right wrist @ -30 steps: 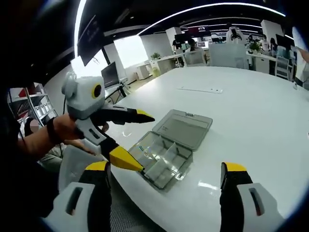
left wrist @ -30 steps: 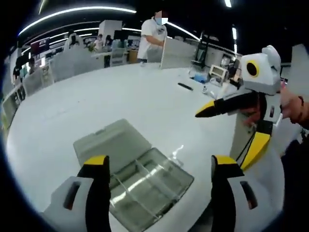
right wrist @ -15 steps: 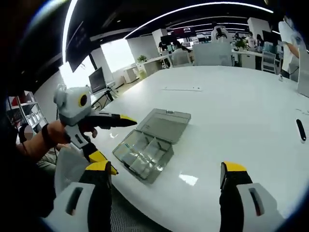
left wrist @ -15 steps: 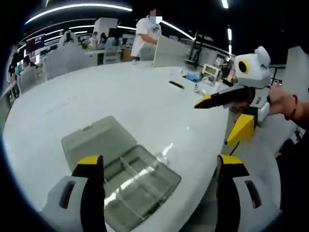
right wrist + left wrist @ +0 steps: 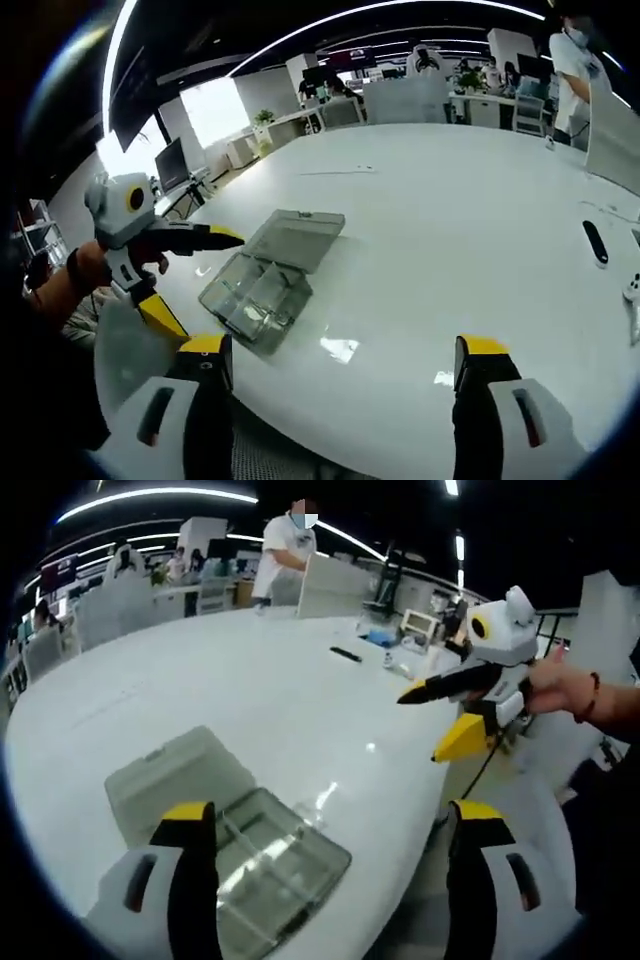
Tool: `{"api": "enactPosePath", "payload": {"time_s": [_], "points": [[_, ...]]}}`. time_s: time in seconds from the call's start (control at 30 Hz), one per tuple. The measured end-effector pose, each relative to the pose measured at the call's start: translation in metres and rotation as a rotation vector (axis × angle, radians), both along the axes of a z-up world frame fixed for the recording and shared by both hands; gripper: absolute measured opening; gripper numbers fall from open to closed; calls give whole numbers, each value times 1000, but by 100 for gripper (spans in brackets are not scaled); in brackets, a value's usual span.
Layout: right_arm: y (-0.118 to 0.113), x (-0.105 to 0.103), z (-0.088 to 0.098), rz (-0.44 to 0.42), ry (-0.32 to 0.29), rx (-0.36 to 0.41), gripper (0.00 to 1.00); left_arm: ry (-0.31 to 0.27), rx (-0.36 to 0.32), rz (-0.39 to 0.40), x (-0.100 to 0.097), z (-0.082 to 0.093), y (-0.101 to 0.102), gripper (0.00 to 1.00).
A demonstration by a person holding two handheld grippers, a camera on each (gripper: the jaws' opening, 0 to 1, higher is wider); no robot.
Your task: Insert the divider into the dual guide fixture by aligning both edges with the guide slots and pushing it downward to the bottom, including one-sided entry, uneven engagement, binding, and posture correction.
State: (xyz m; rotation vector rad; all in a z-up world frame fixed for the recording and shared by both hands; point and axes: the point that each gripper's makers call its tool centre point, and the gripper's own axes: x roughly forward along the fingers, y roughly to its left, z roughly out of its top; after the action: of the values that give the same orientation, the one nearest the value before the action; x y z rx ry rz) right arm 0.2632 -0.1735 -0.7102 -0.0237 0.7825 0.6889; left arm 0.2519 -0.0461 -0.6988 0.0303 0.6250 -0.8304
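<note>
So the clear plastic box (image 5: 262,283) with its dividers sits near the edge of the white table (image 5: 450,250), lid flipped open flat behind it. The left gripper (image 5: 330,880) hovers right over it with jaws spread wide and nothing in them. The right gripper (image 5: 335,410) is off to the side, also wide apart and empty, well away from the box.

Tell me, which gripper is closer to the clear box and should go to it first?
Probably the left. In the left gripper view the clear box lies right between the left gripper and its open jaws. The right gripper sits farther back, with bare white table ahead and the box off to one side.
</note>
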Motion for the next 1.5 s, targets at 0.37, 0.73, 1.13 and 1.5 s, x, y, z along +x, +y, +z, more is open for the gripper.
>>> {"api": "enactPosePath", "payload": {"time_s": [0.37,0.73,1.13,1.5], "points": [[-21,2,-25,-41,56,-45,89,16,-2,-47,-8,-7,-19,95],[-44,8,-49,-99,141,-84,82,31,-12,-91,-17,-11,-35,93],[-54,18,-69,-102,202,-134,76,45,-18,-94,-20,-16,-39,92],[-66,21,-85,-115,249,-191,73,54,-24,-112,-24,-19,-47,91]]}}
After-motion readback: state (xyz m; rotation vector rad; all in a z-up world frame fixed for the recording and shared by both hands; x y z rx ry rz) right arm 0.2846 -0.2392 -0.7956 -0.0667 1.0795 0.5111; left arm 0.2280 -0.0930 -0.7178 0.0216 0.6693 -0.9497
